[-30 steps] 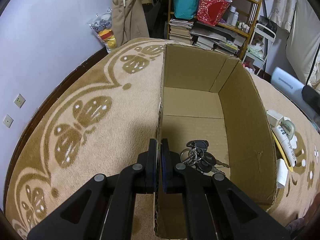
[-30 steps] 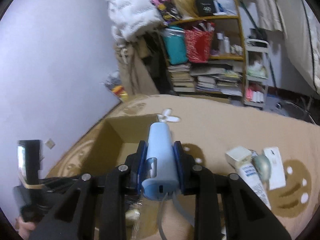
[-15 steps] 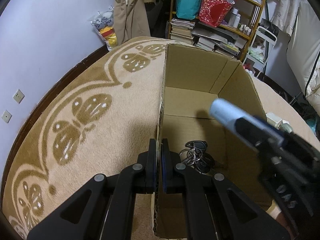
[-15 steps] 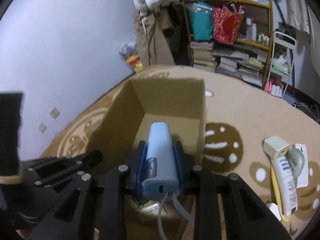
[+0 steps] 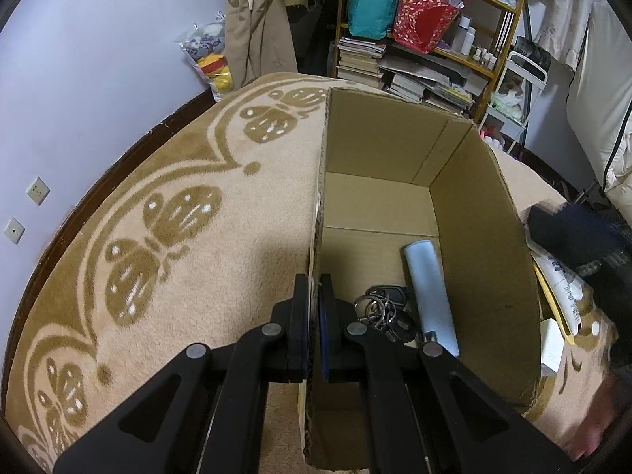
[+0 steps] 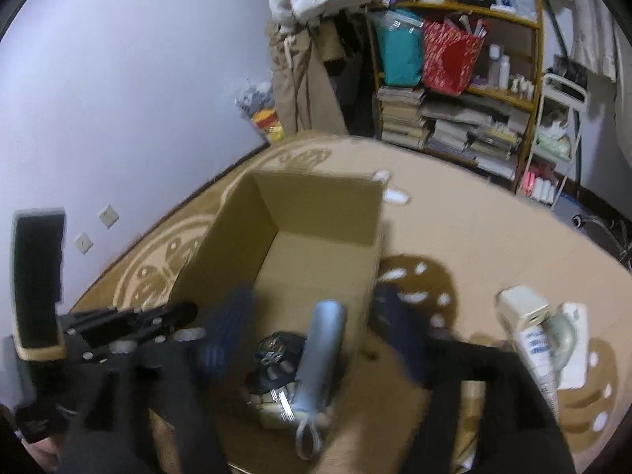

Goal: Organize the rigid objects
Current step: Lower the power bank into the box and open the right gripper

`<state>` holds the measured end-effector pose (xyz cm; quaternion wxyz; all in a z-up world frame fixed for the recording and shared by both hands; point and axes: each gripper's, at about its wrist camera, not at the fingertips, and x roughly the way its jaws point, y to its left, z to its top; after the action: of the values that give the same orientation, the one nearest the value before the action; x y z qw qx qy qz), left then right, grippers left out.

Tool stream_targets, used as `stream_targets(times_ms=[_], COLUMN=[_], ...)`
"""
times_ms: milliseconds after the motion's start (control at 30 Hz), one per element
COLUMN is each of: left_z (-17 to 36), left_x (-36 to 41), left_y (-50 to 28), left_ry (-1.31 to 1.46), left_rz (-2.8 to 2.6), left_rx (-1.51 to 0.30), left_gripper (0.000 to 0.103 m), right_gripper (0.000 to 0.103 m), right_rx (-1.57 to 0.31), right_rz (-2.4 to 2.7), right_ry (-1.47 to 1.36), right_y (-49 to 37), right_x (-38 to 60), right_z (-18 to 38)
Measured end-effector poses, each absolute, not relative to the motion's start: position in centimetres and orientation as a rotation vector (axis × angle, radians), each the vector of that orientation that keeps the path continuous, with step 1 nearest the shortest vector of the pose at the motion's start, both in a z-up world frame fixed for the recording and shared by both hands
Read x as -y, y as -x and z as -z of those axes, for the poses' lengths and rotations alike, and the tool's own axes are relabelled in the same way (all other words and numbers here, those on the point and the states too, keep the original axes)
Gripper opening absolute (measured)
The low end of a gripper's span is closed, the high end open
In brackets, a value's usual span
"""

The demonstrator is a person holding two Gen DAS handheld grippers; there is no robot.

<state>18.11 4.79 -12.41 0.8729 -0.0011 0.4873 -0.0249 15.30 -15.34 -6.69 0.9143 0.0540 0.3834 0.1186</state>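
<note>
An open cardboard box stands on the patterned carpet. My left gripper is shut on the box's left wall. Inside the box lie a bunch of keys and a light blue cylindrical device. In the right wrist view the box, the keys and the blue device with its white loop cord show below my right gripper. Its jaws are wide open and blurred, above the box, holding nothing.
To the right of the box on the carpet lie a white tube, a cream adapter, a white flat item and a greenish object. A cluttered shelf and hanging clothes stand behind. A wall runs along the left.
My right gripper carried the blue device over the box, opened and let it go. The device now lies in the box beside the keys. The left gripper kept its hold on the wall.
</note>
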Motion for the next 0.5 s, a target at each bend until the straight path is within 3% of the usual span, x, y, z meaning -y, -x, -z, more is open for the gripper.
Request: stream_targets(times_ms=[500], left_z=[12.5], left_x=[-4.8], left_y=[-18.1], left_ry=[0.001], left_rz=[0.051], left_rx=[-1.019], left_gripper=[0.004], right_gripper=[0.094], right_rx=[-0.876], right_rz=[-0.044], right_ry=[-0.122], right_y=[-15.2], right_x=[25.4], right_z=[7.7])
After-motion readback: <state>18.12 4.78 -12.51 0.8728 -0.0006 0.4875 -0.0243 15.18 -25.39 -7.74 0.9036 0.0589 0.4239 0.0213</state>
